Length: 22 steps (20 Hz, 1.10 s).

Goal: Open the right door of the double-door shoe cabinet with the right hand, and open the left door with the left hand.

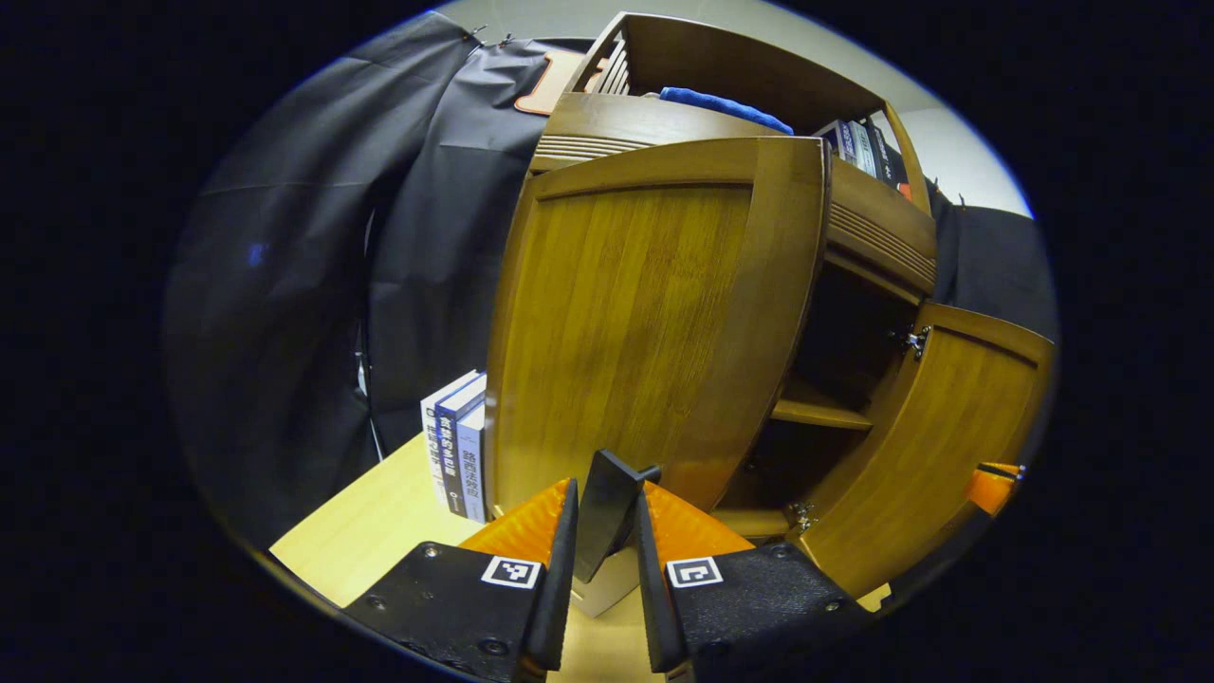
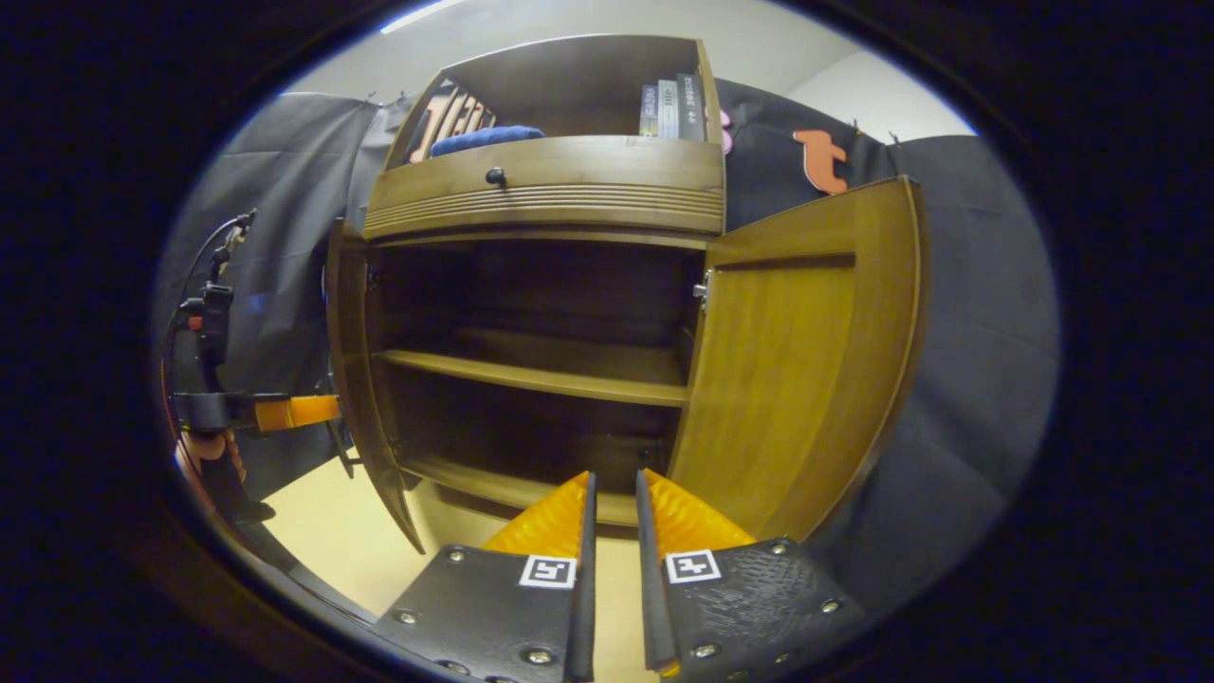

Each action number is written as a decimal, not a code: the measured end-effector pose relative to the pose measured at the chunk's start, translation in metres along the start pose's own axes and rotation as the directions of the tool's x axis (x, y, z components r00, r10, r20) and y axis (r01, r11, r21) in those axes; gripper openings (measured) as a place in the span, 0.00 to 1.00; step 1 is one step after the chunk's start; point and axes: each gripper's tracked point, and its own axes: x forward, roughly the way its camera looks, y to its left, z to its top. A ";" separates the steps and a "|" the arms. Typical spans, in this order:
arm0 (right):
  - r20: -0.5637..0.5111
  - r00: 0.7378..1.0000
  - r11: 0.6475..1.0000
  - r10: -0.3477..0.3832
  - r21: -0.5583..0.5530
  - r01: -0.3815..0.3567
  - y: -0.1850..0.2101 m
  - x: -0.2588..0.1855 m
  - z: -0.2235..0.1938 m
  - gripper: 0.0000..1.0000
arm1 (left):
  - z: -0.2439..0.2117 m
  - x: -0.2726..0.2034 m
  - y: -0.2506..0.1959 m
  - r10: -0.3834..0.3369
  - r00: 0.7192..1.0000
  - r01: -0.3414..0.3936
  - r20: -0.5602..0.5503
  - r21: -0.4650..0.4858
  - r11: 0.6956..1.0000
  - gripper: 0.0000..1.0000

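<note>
Left gripper view: left claw (image 1: 607, 531) clenched on left door (image 1: 645, 323) handle (image 1: 612, 503). Right claw (image 2: 612, 517) nearly closed, empty, before open shoe cabinet (image 2: 541, 190); right door (image 2: 806, 360) swung wide.

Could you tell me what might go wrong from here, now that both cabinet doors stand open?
The left gripper grips the left door's edge; swinging wider could knock the books standing beside it. The right gripper sits near the right door and might bump it.
</note>
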 end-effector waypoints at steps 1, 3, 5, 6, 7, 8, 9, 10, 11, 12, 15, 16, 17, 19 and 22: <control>-0.001 1.000 1.000 0.013 0.000 -0.013 0.005 0.002 0.000 0.20 | 0.000 -0.003 0.004 0.009 1.000 -0.009 0.002 0.009 1.000 0.31; -0.003 0.999 0.999 0.039 -0.001 -0.039 0.013 0.008 0.000 0.20 | 0.001 -0.008 0.011 0.021 1.000 -0.021 0.005 0.005 1.000 0.31; -0.005 0.998 0.998 0.060 -0.005 -0.060 0.021 0.011 0.000 0.20 | 0.002 -0.012 0.017 0.039 0.999 -0.039 0.006 -0.007 0.999 0.33; -0.004 0.998 0.998 0.069 -0.008 -0.069 0.024 0.012 0.001 0.20 | 0.003 -0.015 0.021 0.053 0.999 -0.053 0.010 -0.006 0.999 0.31; -0.005 0.997 0.997 0.075 -0.011 -0.075 0.026 0.013 0.001 0.20 | 0.004 -0.018 0.027 0.069 0.998 -0.069 0.015 -0.003 0.998 0.34; -0.005 0.997 0.997 0.080 -0.016 -0.080 0.028 0.014 0.001 0.20 | 0.005 -0.021 0.032 0.082 0.996 -0.082 0.021 0.002 0.997 0.31; -0.007 0.996 0.996 0.085 -0.019 -0.085 0.030 0.014 -0.001 0.20 | 0.006 -0.024 0.036 0.088 0.996 -0.088 0.024 0.008 0.996 0.35; -0.009 0.996 0.996 0.092 -0.019 -0.092 0.032 0.015 -0.001 0.21 | 0.006 -0.026 0.039 0.087 0.996 -0.088 0.022 0.012 0.996 0.35; -0.013 0.995 0.995 0.099 -0.019 -0.099 0.034 0.016 -0.002 0.20 | 0.007 -0.027 0.042 0.091 0.996 -0.091 0.024 0.013 0.996 0.37; -0.015 0.994 0.994 0.104 -0.021 -0.104 0.035 0.017 -0.001 0.21 | 0.008 -0.029 0.046 0.101 0.995 -0.101 0.027 0.010 0.995 0.34; -0.017 0.993 0.993 0.114 -0.020 -0.115 0.041 0.017 -0.004 0.20 | 0.011 -0.035 0.061 0.149 0.988 -0.150 0.041 0.017 0.989 0.35; -0.019 0.993 0.993 0.119 -0.020 -0.120 0.042 0.017 -0.004 0.20 | 0.013 -0.037 0.066 0.157 0.987 -0.158 0.044 0.020 0.987 0.31; -0.021 0.992 0.992 0.124 -0.022 -0.125 0.044 0.017 -0.004 0.20 | 0.012 -0.039 0.069 0.161 0.986 -0.163 0.041 0.024 0.986 0.35; -0.025 0.991 0.990 0.135 -0.026 -0.135 0.049 0.019 -0.005 0.20 | 0.014 -0.042 0.080 0.185 0.982 -0.186 0.042 0.017 0.982 0.31; -0.026 0.988 0.988 0.152 -0.029 -0.153 0.056 0.018 -0.006 0.20 | 0.020 -0.048 0.095 0.220 0.974 -0.221 0.053 0.009 0.975 0.28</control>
